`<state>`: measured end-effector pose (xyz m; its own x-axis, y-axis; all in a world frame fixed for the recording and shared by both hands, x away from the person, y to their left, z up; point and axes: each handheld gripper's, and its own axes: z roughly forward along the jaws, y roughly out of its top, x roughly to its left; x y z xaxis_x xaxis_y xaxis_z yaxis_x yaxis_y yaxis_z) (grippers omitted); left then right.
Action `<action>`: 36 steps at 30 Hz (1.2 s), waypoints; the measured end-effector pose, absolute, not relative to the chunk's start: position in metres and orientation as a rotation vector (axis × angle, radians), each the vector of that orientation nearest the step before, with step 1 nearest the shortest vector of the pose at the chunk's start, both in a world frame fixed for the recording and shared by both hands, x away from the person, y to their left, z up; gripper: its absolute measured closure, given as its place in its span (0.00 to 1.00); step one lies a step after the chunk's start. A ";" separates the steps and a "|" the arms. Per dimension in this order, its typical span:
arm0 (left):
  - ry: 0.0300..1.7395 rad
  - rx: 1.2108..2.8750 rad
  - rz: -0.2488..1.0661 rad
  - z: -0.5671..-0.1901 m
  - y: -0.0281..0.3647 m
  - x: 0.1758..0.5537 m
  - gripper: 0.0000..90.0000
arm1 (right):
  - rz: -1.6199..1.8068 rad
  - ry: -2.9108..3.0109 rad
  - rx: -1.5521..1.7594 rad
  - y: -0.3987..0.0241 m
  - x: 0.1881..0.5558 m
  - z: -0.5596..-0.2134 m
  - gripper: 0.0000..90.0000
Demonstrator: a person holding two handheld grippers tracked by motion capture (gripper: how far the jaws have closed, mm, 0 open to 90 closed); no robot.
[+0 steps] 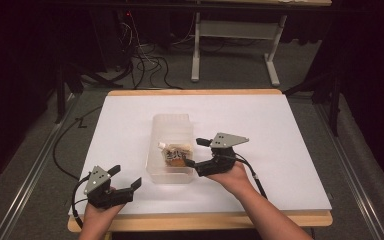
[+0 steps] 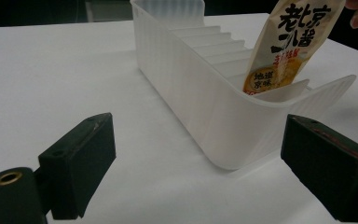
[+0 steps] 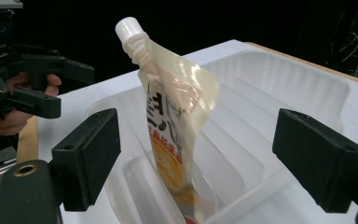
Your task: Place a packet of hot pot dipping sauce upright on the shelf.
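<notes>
Standing in bin: a spouted pouch (image 3: 172,135) is seen upright in the near-end slot of a translucent plastic bin (image 1: 170,145); it is tilted slightly, with its white cap (image 3: 128,27) uppermost.
Pouch markings: dark printed characters over an orange-yellow lower panel are noted in the left gripper view (image 2: 291,46); from above, the pouch (image 1: 175,154) is seen at the bin's near end.
Bin: a long narrow tub, divided inside by a row of cross ribs (image 2: 214,44); it is set lengthwise near the middle of the white table top (image 1: 280,150).
Right gripper (image 1: 196,153): held at the bin's near right corner, its jaws spread wide. In the right gripper view the pouch is seen between the two black jaws, but no contact with either is observed; nothing is gripped.
Left gripper (image 1: 128,177): held low near the table's front left edge, apart from the bin; jaws spread wide, nothing between them but table and the bin's end wall (image 2: 242,135).
Hands: each gripper is held by one hand; the left hand (image 3: 9,116) is also seen in the right gripper view.
Surroundings: grey carpet (image 1: 35,165), loose cables (image 1: 145,65) and a white table frame (image 1: 230,35) are noted beyond the far edge.
</notes>
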<state>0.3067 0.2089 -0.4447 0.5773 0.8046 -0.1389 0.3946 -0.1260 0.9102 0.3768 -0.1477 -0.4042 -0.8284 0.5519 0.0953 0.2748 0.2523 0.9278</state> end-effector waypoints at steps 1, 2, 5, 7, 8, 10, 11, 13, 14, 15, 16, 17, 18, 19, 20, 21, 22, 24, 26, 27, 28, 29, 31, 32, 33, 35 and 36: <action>0.996 1.739 0.478 -0.445 0.209 0.307 0.12 | 1.608 2.268 0.771 -0.151 0.376 -0.404 0.18; 0.997 1.739 0.479 -0.445 0.209 0.307 0.12 | 1.600 2.263 0.778 -0.155 0.374 -0.403 0.18; 0.998 1.745 0.477 -0.446 0.208 0.307 0.12 | 1.587 2.238 0.795 -0.169 0.371 -0.402 0.19; 0.999 1.749 0.476 -0.446 0.207 0.308 0.12 | 1.570 2.222 0.813 -0.179 0.369 -0.403 0.20; 0.998 1.751 0.476 -0.446 0.207 0.308 0.12 | 1.561 2.211 0.822 -0.185 0.368 -0.403 0.20; 0.998 1.756 0.473 -0.447 0.207 0.308 0.12 | 1.544 2.186 0.853 -0.201 0.364 -0.404 0.20; 0.999 1.760 0.471 -0.447 0.206 0.308 0.12 | 1.538 2.174 0.863 -0.207 0.363 -0.405 0.20; 1.000 1.762 0.469 -0.447 0.206 0.309 0.12 | 1.503 2.154 0.885 -0.222 0.359 -0.407 0.20; 1.000 1.762 0.467 -0.448 0.206 0.309 0.12 | 1.487 2.143 0.899 -0.231 0.356 -0.408 0.20; 1.000 1.763 0.465 -0.448 0.205 0.309 0.12 | 1.476 2.128 0.916 -0.239 0.354 -0.410 0.20; 1.001 1.764 0.466 -0.448 0.205 0.310 0.12 | 1.465 2.113 0.932 -0.248 0.351 -0.411 0.20; 1.002 1.765 0.465 -0.448 0.205 0.310 0.12 | 1.454 2.099 0.956 -0.257 0.348 -0.413 0.20; 1.002 1.768 0.464 -0.448 0.204 0.311 0.12 | 1.435 2.087 0.970 -0.266 0.346 -0.415 0.20; 1.002 1.772 0.462 -0.448 0.204 0.311 0.12 | 1.420 2.076 0.992 -0.275 0.343 -0.417 0.20; 1.003 1.774 0.463 -0.449 0.204 0.312 0.12 | 1.407 2.068 1.010 -0.283 0.340 -0.419 0.21; 1.004 1.776 0.463 -0.449 0.203 0.312 0.12 | 1.388 2.061 1.023 -0.292 0.336 -0.420 0.21; 1.006 1.776 0.462 -0.449 0.203 0.312 0.12 | 1.375 2.050 1.041 -0.300 0.332 -0.422 0.21; 1.011 1.778 0.456 -0.450 0.204 0.312 0.12 | 1.358 2.013 1.067 -0.318 0.321 -0.427 0.21; 1.021 1.784 0.453 -0.451 0.204 0.312 0.12 | 1.346 1.963 1.095 -0.333 0.310 -0.439 0.22; 1.022 1.781 0.455 -0.451 0.204 0.312 0.12 | 1.351 1.972 1.115 -0.339 0.307 -0.445 0.22; 1.022 1.783 0.457 -0.451 0.204 0.313 0.12 | 1.361 1.986 1.140 -0.342 0.308 -0.447 0.21; 1.025 1.785 0.460 -0.451 0.203 0.313 0.12 | 1.370 1.978 1.146 -0.344 0.308 -0.446 0.21; 1.032 1.788 0.461 -0.452 0.201 0.314 0.12 | 1.380 1.956 1.157 -0.346 0.310 -0.446 0.22; 1.034 1.789 0.458 -0.452 0.200 0.314 0.12 | 1.393 1.956 1.164 -0.345 0.311 -0.447 0.22; 1.033 1.792 0.460 -0.452 0.199 0.314 0.12 | 1.402 1.959 1.166 -0.345 0.312 -0.448 0.22; 1.030 1.801 0.465 -0.452 0.198 0.313 0.12 | 1.405 1.975 1.159 -0.343 0.312 -0.450 0.23; 1.028 1.804 0.468 -0.452 0.197 0.313 0.12 | 1.405 1.983 1.154 -0.342 0.313 -0.451 0.24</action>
